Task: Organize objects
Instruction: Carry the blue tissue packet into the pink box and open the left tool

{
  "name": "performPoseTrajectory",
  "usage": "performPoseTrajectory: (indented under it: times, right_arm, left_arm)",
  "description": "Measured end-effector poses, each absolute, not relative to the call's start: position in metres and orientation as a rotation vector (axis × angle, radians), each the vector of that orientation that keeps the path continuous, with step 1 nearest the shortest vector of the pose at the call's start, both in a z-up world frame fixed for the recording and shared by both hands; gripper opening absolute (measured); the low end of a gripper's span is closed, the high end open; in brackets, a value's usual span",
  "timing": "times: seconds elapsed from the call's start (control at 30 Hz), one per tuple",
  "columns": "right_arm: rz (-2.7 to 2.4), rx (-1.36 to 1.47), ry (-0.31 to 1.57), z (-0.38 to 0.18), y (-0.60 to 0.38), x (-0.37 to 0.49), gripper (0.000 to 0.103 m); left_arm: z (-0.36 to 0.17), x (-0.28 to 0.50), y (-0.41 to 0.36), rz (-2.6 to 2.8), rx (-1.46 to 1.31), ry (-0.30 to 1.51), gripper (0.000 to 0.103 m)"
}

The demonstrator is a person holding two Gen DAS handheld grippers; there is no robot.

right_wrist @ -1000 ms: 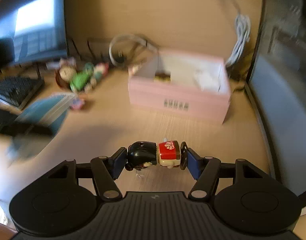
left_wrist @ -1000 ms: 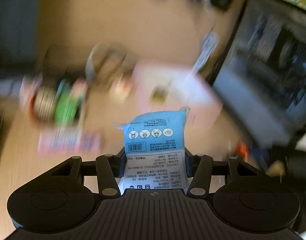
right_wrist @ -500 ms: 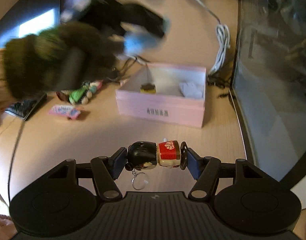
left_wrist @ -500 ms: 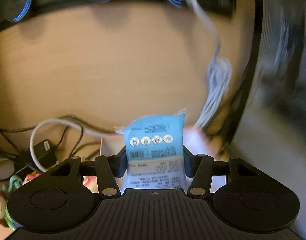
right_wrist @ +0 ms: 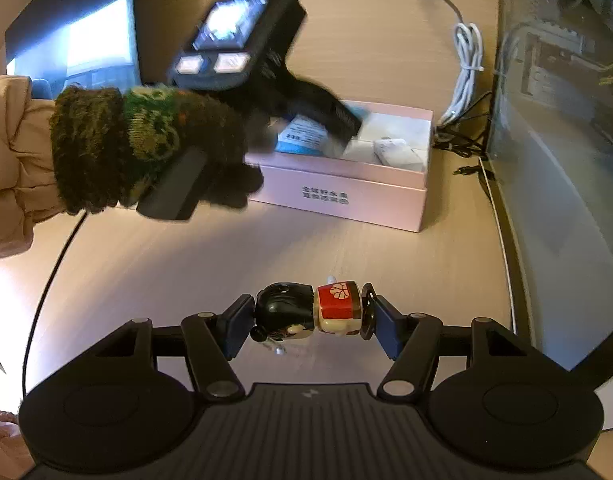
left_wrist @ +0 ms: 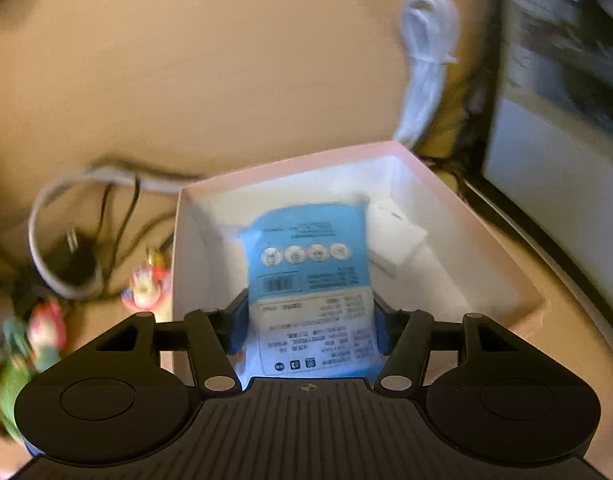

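My left gripper (left_wrist: 308, 316) is shut on a blue and white tissue packet (left_wrist: 308, 276) and holds it inside the open pink box (left_wrist: 502, 248), above its white floor. From the right wrist view the left gripper (right_wrist: 326, 120) reaches into the same pink box (right_wrist: 338, 196) with the packet (right_wrist: 302, 136). A white object (left_wrist: 394, 236) lies in the box beside the packet. My right gripper (right_wrist: 308, 316) is shut on a small doll figure keychain (right_wrist: 310, 310) with black hair and a red body, held above the wooden desk in front of the box.
Small toy figures (left_wrist: 144, 290) and black cables (left_wrist: 74, 248) lie left of the box. A bundled white cable (right_wrist: 464, 72) lies behind it. A monitor (right_wrist: 562, 140) stands at the right, a laptop (right_wrist: 86, 48) at the far left.
My left gripper has swung over the desk and come down into the pink box with the packet. My right gripper has kept the doll and drawn back a little from the box.
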State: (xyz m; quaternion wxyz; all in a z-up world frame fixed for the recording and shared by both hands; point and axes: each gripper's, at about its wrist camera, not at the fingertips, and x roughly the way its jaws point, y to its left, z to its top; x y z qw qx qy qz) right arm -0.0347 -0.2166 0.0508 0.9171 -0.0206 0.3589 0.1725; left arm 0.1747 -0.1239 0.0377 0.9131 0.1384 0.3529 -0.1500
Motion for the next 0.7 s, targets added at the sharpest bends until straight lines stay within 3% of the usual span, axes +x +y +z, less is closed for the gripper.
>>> performPoseTrajectory:
  times: [0.23, 0.37, 0.7]
  right_arm:
    - [0.343, -0.046, 0.74, 0.051, -0.204, -0.044, 0.063]
    - [0.324, -0.018, 0.742, 0.052, -0.202, -0.047, 0.063]
    - [0.278, -0.019, 0.694, 0.06, -0.198, -0.035, 0.063]
  left_arm:
    - [0.049, 0.151, -0.102, -0.33, 0.181, 0.765, 0.062]
    - [0.073, 0.122, -0.09, -0.313, 0.168, 0.507, 0.059]
    - [0.138, 0.13, -0.019, -0.293, -0.22, 0.49, 0.058]
